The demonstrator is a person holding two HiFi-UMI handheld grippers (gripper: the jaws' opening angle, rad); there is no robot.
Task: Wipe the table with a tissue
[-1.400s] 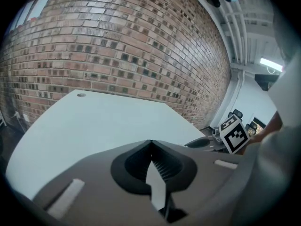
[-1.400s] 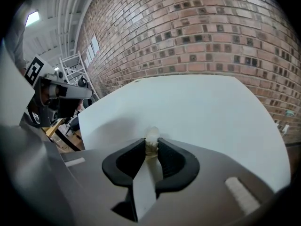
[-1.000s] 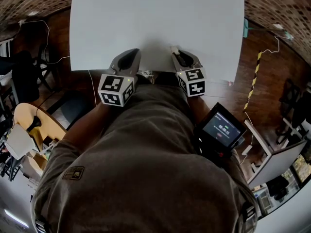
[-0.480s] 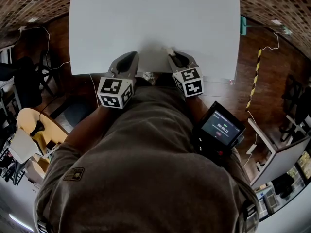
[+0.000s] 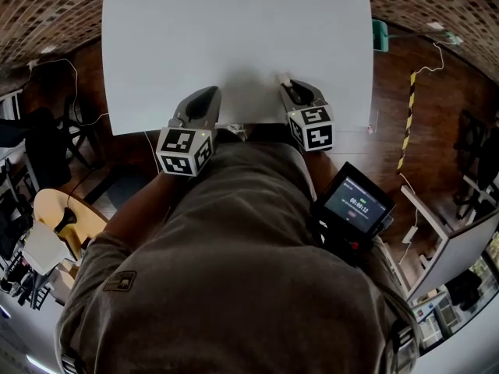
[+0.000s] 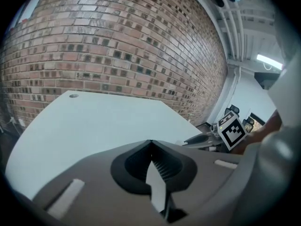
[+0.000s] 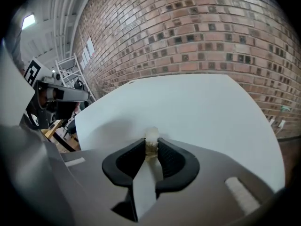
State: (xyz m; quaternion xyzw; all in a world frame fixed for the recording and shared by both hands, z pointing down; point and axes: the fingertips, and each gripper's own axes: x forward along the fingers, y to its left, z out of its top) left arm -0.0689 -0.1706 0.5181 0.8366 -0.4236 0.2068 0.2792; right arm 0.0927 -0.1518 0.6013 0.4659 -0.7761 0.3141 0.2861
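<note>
At the near edge of the tabletop, the right gripper has its jaws clenched on a small wad of tissue (barely poking out). The left gripper is pressed together, empty. Wiping seems hardly begun, with nearly the whole surface left.

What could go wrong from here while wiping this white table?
The tissue is a small wad pinched at the very tips of the right gripper, so dragging may pull it loose. Little of it sticks out past the fingers, so they might scrape the table instead.
</note>
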